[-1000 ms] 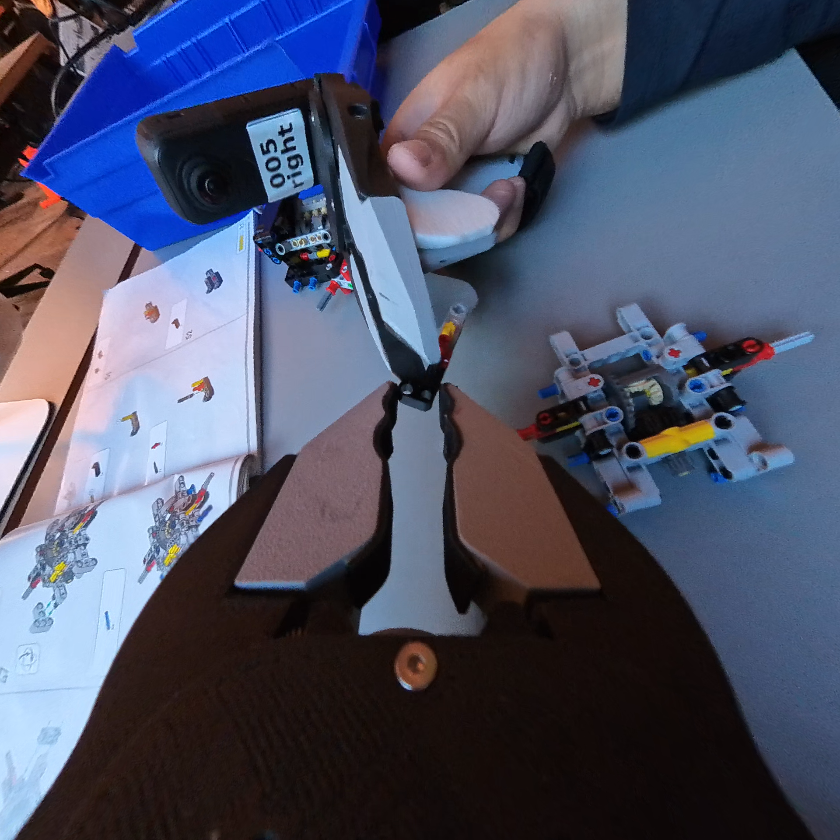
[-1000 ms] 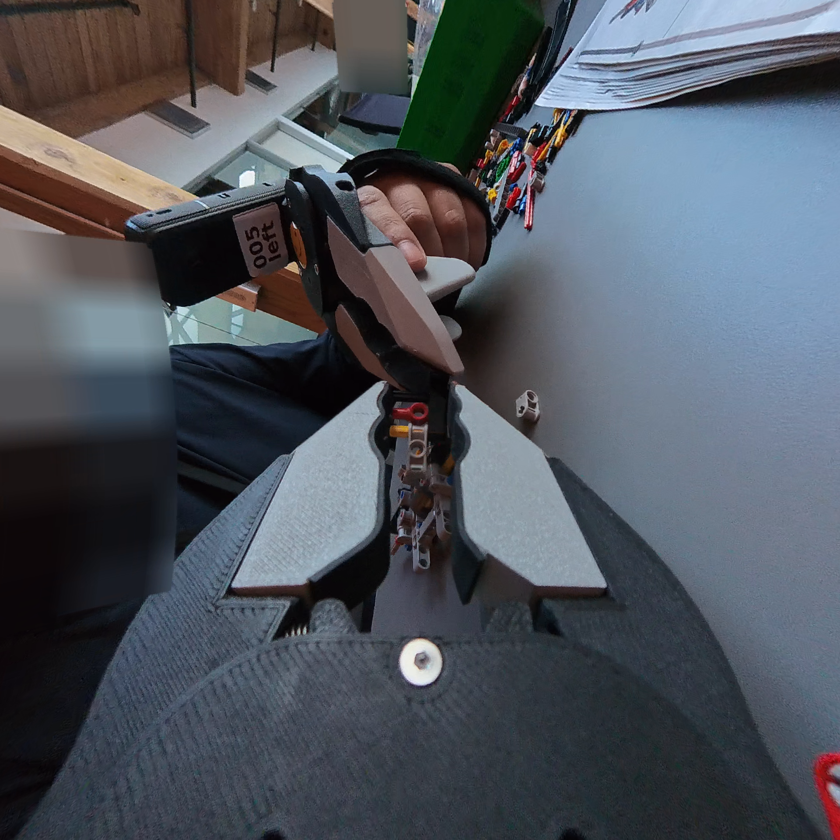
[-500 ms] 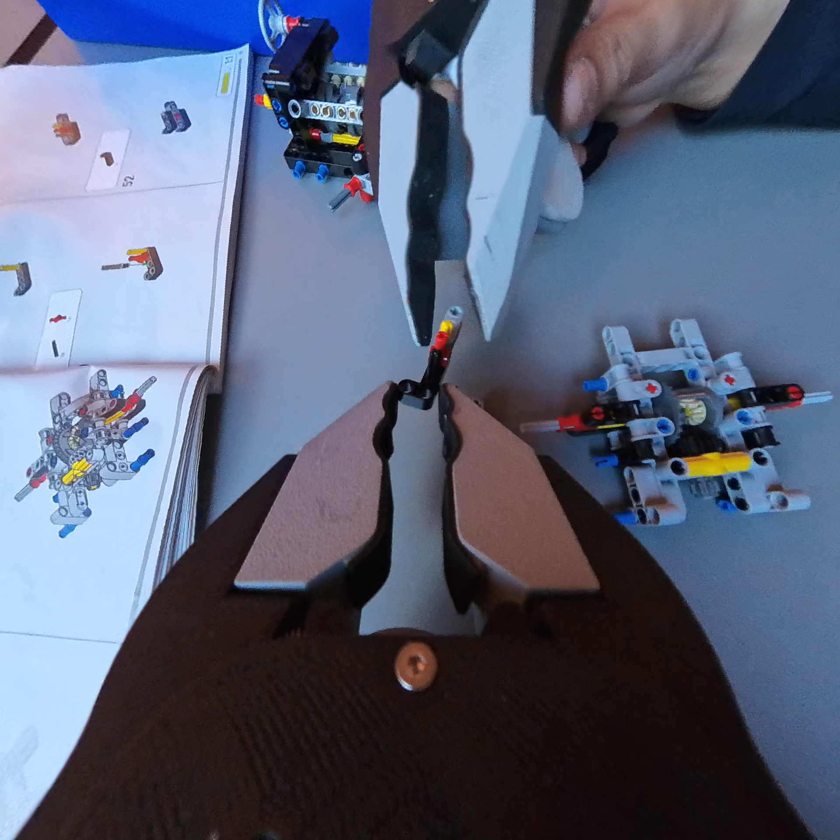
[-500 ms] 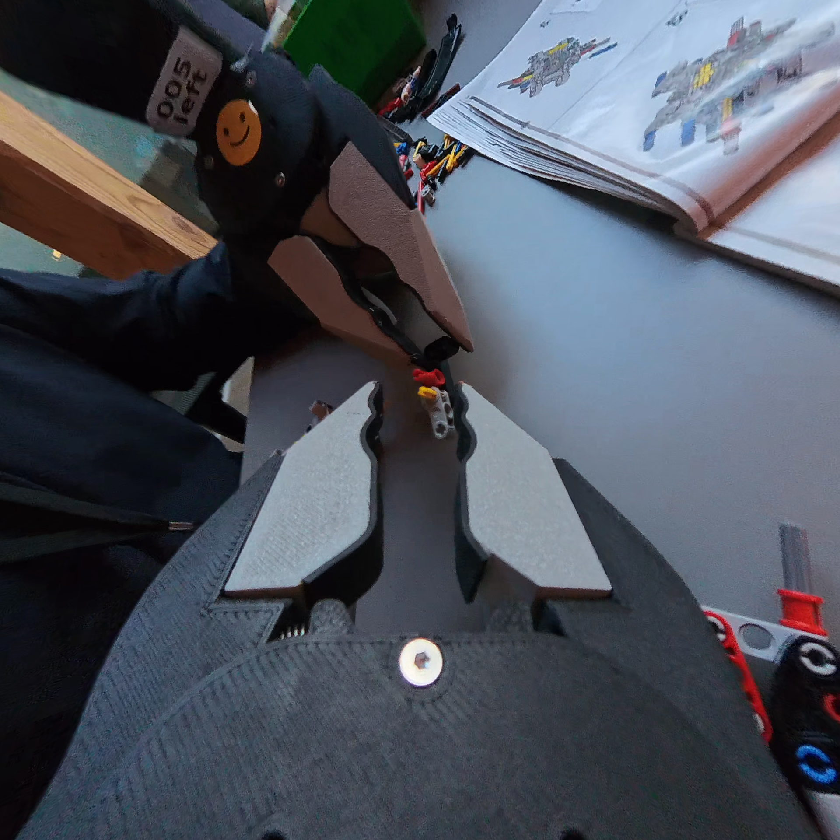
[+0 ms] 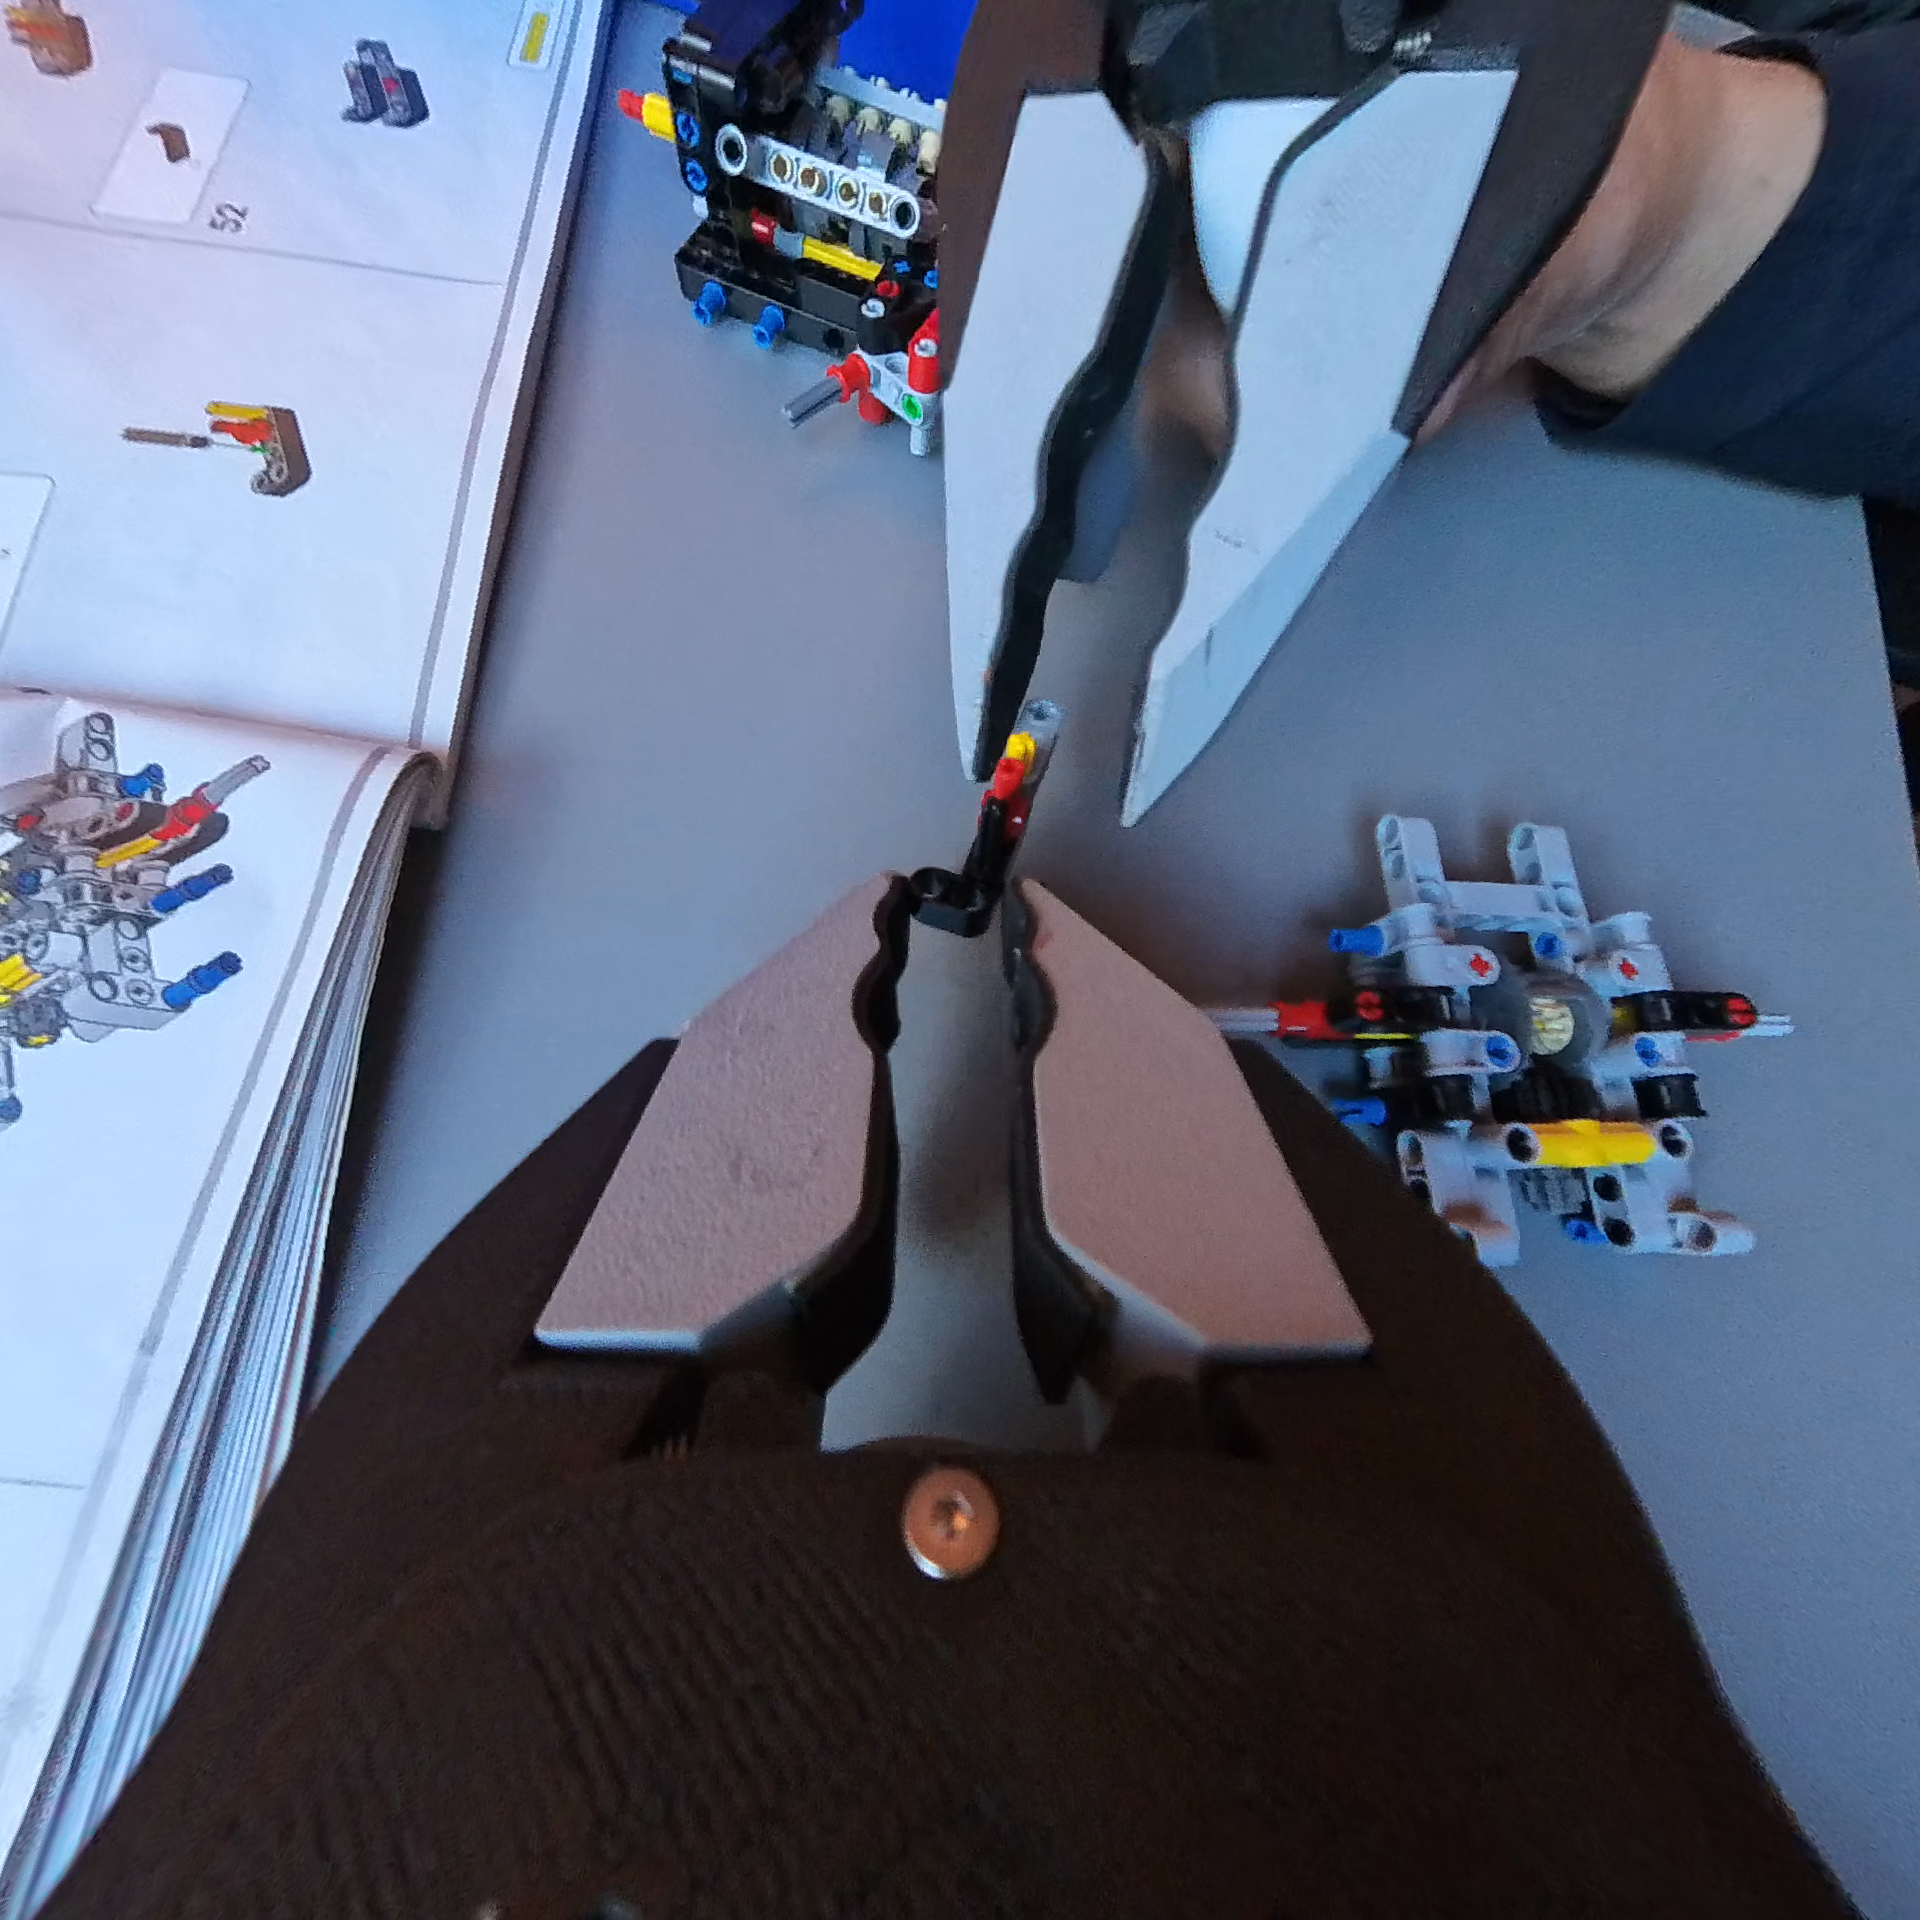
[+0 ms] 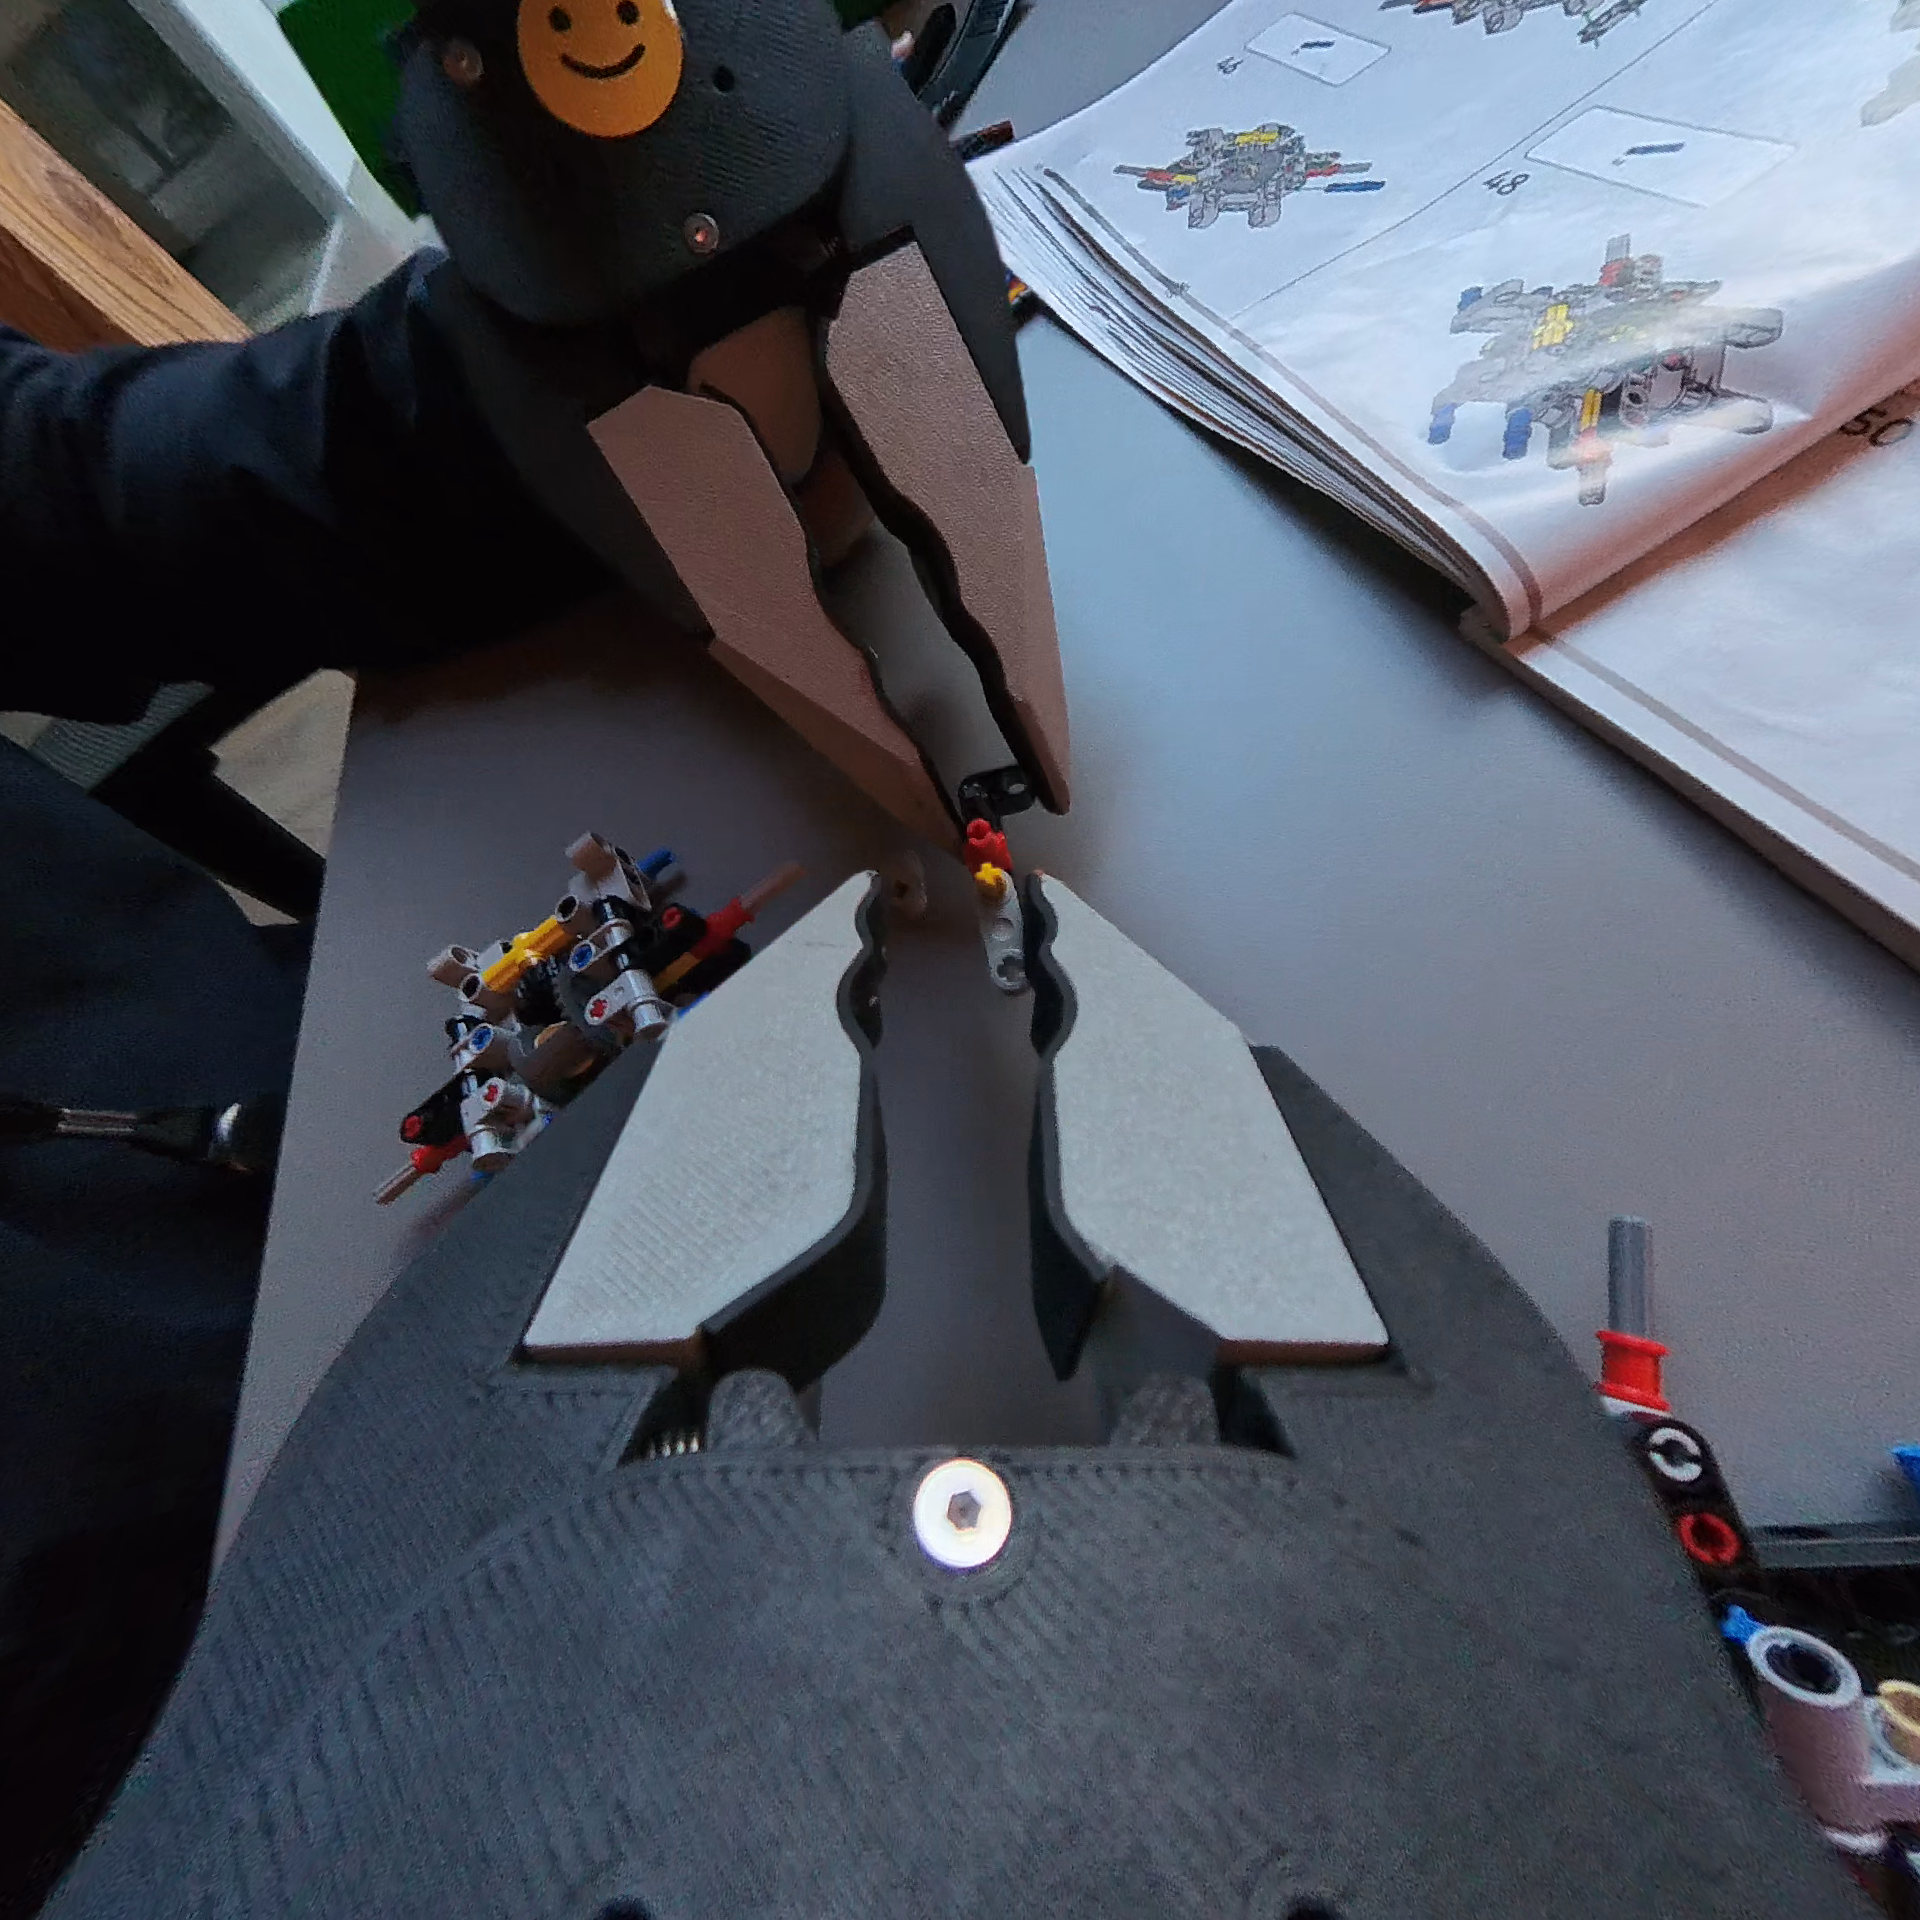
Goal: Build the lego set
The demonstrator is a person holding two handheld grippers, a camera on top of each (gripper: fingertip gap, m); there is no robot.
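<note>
Left gripper reaches forward low over the tabletop, jaws pinching the black end of a small brick stick. Its long axis runs straight out toward the right gripper, whose jaws are spread around the grey tip; contact there is hard to judge. A sleeve is cut off beyond it.

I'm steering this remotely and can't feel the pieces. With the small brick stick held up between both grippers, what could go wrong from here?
1. The left gripper pinches only the black end piece at its fingertips; the brick stick could twist or drop.
2. The right gripper has the grey strip beside one finger, off-centre; closing could push it sideways.
3. A drop could land near the grey model.
</note>
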